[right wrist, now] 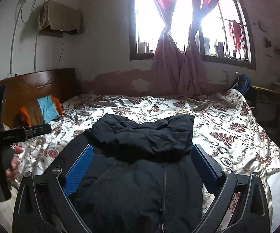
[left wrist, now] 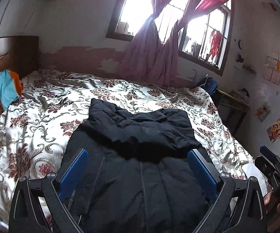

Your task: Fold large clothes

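A large black padded jacket (left wrist: pixel 140 136) lies flat on the floral bedspread (left wrist: pixel 42 116), its far part folded back over its middle. It also shows in the right wrist view (right wrist: pixel 143 139). My left gripper (left wrist: pixel 138 153) hangs above the near part of the jacket, jaws wide open and empty, blue pads (left wrist: pixel 73 172) apart. My right gripper (right wrist: pixel 142 153) is also wide open and empty above the jacket's near part. Each gripper's body shows at the edge of the other's view: the right one (left wrist: pixel 274 170), the left one (right wrist: pixel 13 134).
The bedspread (right wrist: pixel 237 128) covers the whole bed. A striped pillow (left wrist: pixel 2 93) lies by the wooden headboard (left wrist: pixel 9 52) at the left. A window with pink curtains (left wrist: pixel 155 54) is behind the bed. A small table (left wrist: pixel 233 101) stands at the far right.
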A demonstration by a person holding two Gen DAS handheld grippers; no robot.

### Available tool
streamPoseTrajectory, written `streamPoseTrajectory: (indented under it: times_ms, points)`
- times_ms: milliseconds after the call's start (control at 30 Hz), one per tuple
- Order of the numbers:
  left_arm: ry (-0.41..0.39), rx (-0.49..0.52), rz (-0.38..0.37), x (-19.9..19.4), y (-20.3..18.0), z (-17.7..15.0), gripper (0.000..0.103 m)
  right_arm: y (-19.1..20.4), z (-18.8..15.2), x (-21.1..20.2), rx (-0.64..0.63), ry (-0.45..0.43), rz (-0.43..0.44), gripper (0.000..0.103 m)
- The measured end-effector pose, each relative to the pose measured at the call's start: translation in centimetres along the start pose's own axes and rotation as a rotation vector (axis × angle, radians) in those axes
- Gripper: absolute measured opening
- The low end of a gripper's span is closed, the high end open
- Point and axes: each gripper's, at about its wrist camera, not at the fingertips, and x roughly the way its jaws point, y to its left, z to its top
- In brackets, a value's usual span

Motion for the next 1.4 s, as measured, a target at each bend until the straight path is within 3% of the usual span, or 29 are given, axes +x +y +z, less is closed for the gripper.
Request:
streamPoseTrajectory:
  times_ms: [467, 700, 1000, 1233, 1400]
  points:
    - [0.086, 0.140, 0.011, -2.7, -0.3, -5.4, 0.103, 0.4, -5.2, -2.1, -0.087, 0.083, 0.003, 0.099]
    - [0.145, 0.144, -0.014, -3.6, 1.3, -9.2, 0.103, -0.5, -8.1, -2.6, -0.140, 0.181, -0.018, 0.099]
    - [0.266, 0.265, 0.000, -4.3, 2.7, -13.9, 0.103, -0.3, -11.4, -2.1, -0.223, 0.378, -0.003, 0.099]
    - [0.374, 0.310, 0.047, -3.8, 3.1, -17.1, 0.103, 0.5, -14.1, -0.3, -0.248, 0.519, -0.023, 0.099]
    - [0.474, 0.384, 0.150, -1.9, 2.7, -19.2, 0.103, 1.8, -14.9, 0.9, -0.313, 0.574, -0.056, 0.099]
